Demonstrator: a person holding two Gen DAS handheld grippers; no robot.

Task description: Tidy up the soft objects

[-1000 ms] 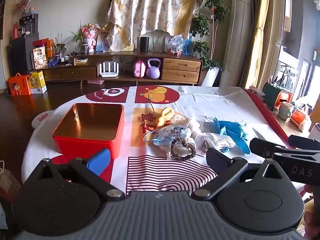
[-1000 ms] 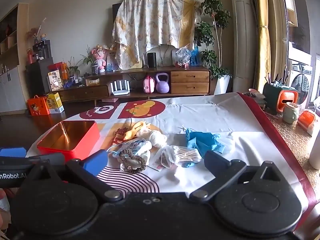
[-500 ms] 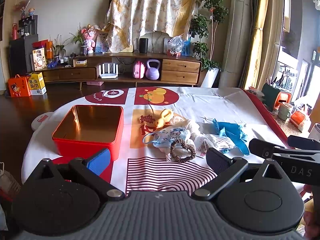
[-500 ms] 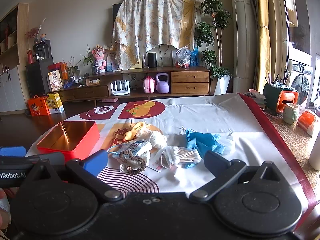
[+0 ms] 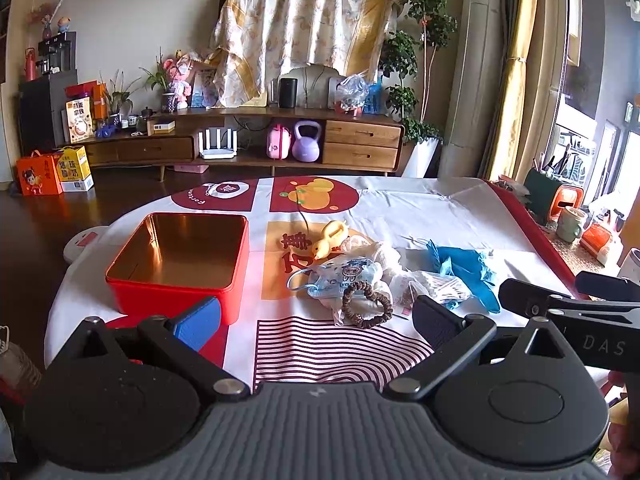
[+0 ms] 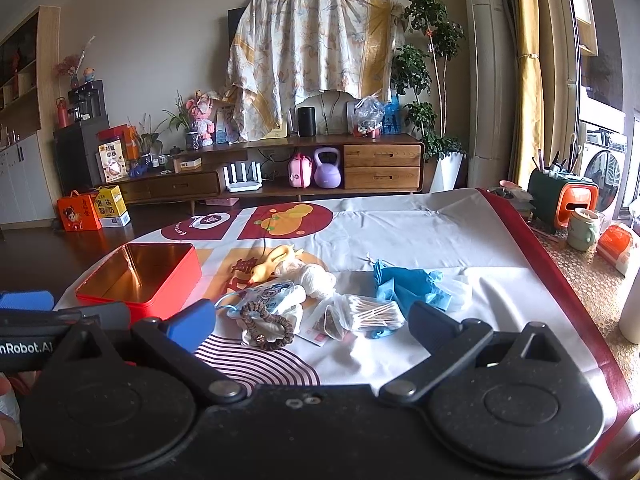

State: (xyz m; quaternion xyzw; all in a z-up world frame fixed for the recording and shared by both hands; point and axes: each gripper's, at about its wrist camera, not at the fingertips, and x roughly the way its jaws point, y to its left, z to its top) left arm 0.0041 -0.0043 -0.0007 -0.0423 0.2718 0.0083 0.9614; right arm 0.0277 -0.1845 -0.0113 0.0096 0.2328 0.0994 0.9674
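On a round table covered with a white and red printed cloth, the left wrist view shows the left tool low at the near edge, its two fingers spread wide with nothing between them; one fingertip is blue, the other black. Beyond the blue fingertip sits an open red tin with a shiny gold inside, holding nothing. To the right of the tin lies a loose heap of small soft things: a yellow rubber duck at the far side, a printed face mask with blue ear loops, a brown beaded bracelet resting on the mask's near edge, a clear bag of cotton swabs, and blue gloves furthest right. The other tool's black arm reaches in from the right edge. From the right wrist view, the right tool also hovers at the near table edge, fingers wide apart and holding nothing. The same heap lies just ahead of it: bracelet nearest, mask behind it, duck beyond, swab bag in the middle, gloves to the right. The red tin stands apart on the left.
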